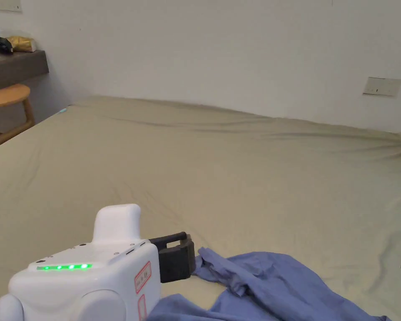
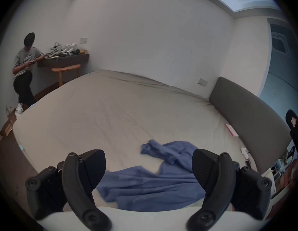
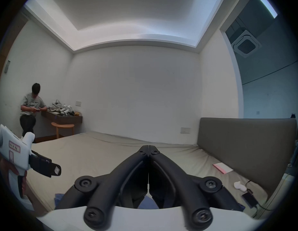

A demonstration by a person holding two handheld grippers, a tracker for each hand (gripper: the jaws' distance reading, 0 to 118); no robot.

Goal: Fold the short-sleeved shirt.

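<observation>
The short-sleeved shirt (image 2: 150,183) lies crumpled on the near part of the bed (image 1: 220,175), a blue heap with 1 bunched fold pointing away from you toward the far wall. In the head view it sits at the bottom edge, just right of your left gripper (image 1: 176,257), whose dark jaws are near the cloth's raised fold; whether they touch it cannot be told from that angle.

In the left gripper view your left gripper's (image 2: 149,169) 2 jaws are spread wide with the shirt lying between and beyond them, so that tong is released and grasps nothing. In the right gripper view your right gripper (image 3: 148,148) has its jaws pressed tip to tip, clenched on nothing, raised over the bed, with a strip of blue cloth showing low behind its linkage.

The beige sheet around the shirt is bare and lightly wrinkled. Along the padded headboard (image 2: 248,111) on your right lie a pink flat item (image 3: 223,167), a small white object (image 3: 239,186) and a dark device with a cable (image 3: 249,199), all well apart from the shirt. In the far left corner a wooden stool (image 3: 62,128) stands under a dark shelf (image 3: 61,119) loaded with white gear, and a person (image 3: 30,113) stands beside it. 1 wall outlet (image 1: 381,86) sits on the far wall above the bed.
</observation>
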